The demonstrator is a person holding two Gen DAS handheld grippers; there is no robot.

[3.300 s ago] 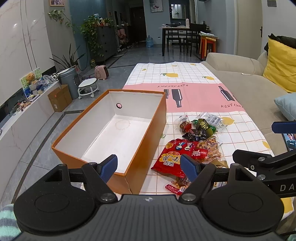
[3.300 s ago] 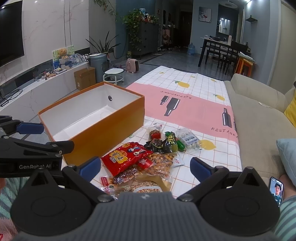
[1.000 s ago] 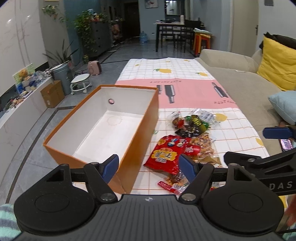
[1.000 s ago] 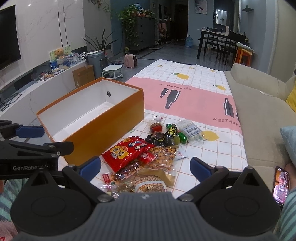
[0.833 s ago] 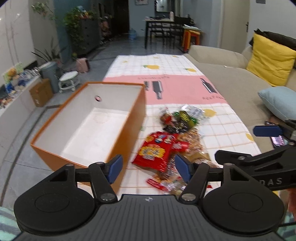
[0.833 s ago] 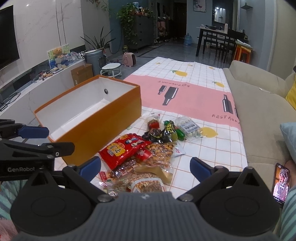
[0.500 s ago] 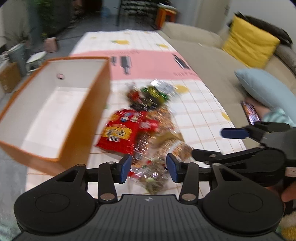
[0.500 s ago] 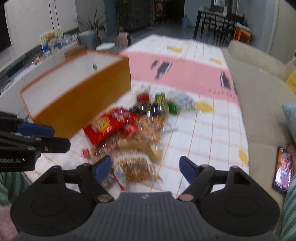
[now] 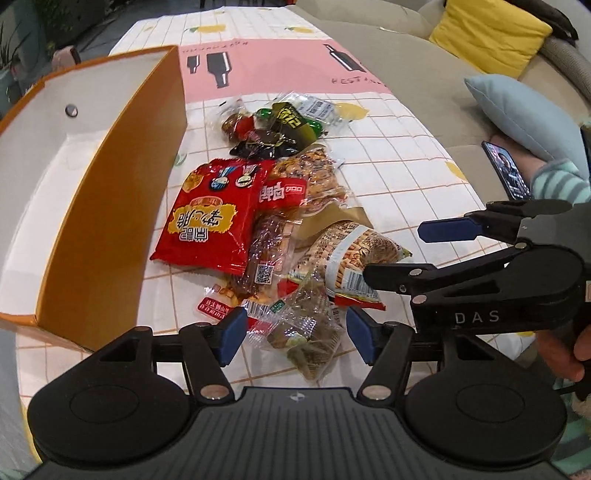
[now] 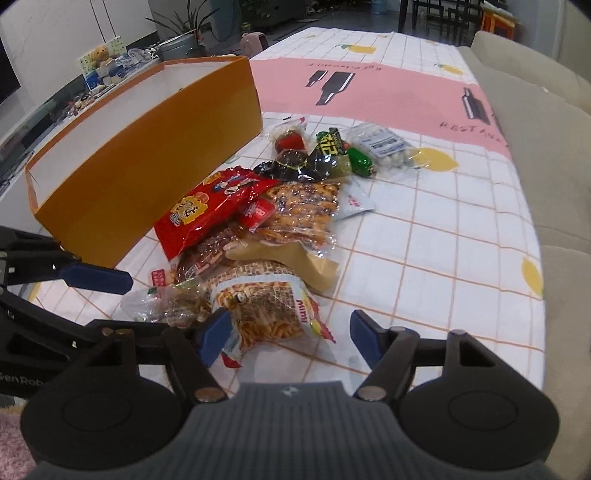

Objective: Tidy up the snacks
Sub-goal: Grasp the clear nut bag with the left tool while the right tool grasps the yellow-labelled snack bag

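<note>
A heap of snack packets lies on the checked tablecloth beside an empty orange box. A big red bag sits nearest the box. My left gripper points down at the heap's near end. Its jaws are opening, and a clear packet of brown-green snacks lies between them untouched. My right gripper is open over an orange-and-white snack bag. That bag lies by its left finger, and the right finger is well clear. Each gripper shows in the other's view.
A beige sofa runs along the table's right side with a pale blue cushion and a yellow cushion. A lit phone rests by a striped sleeve. Smaller green, black and clear packets lie at the heap's far end.
Both grippers have dropped and tipped down onto the near end of the snack heap. The left jaws narrowed, then widened again. The right jaws narrowed from their widest.
</note>
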